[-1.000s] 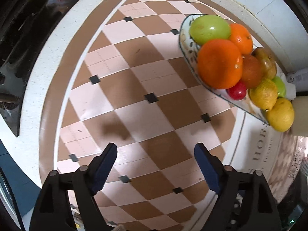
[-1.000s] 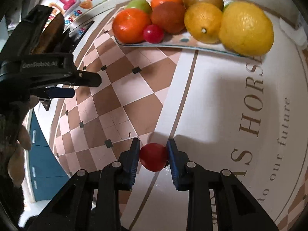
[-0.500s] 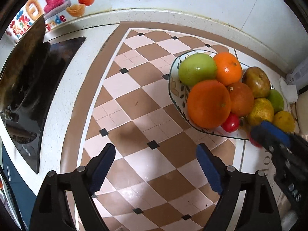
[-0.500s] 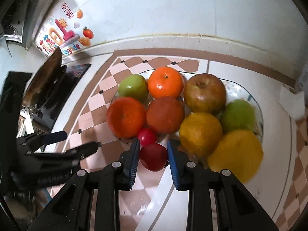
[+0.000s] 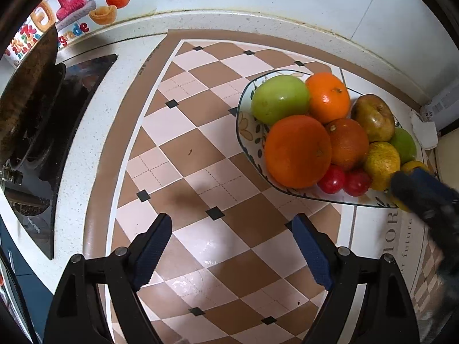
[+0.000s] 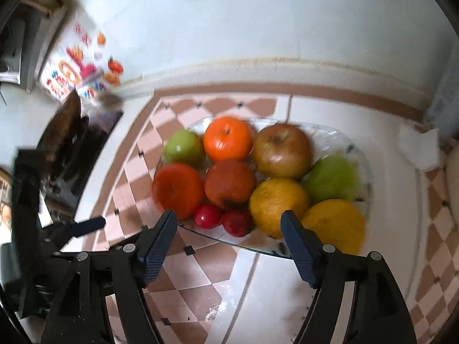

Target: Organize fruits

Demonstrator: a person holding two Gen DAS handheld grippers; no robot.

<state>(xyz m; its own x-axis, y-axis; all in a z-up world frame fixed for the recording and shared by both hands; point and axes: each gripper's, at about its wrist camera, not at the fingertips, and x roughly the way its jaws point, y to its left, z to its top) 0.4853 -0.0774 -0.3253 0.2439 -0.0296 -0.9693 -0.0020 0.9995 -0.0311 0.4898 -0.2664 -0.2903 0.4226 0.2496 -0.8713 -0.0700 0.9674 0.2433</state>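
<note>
Two cherry tomatoes (image 6: 222,219) sit in the full fruit plate (image 5: 248,132); right gripper (image 6: 229,246) opening, empty; left gripper (image 5: 232,246) wide, empty; nothing visibly left.

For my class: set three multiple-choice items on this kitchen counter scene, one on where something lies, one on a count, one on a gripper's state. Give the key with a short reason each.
1. Where do the two small red fruits lie?
A. on the stove
B. at the near edge of the plate, in front of the big orange
C. on the checked mat, off the plate

2. How many green fruits are on the plate?
A. none
B. two
C. five

3. How does the right gripper stand?
A. clamped on a red fruit
B. clamped on the plate rim
C. jaws apart, nothing between the pads

Key: B, both sit inside the rim beside the orange; B, one green fruit at the far left, another at the right; C, its jaws are opening and the fruit lies beyond them.
</note>
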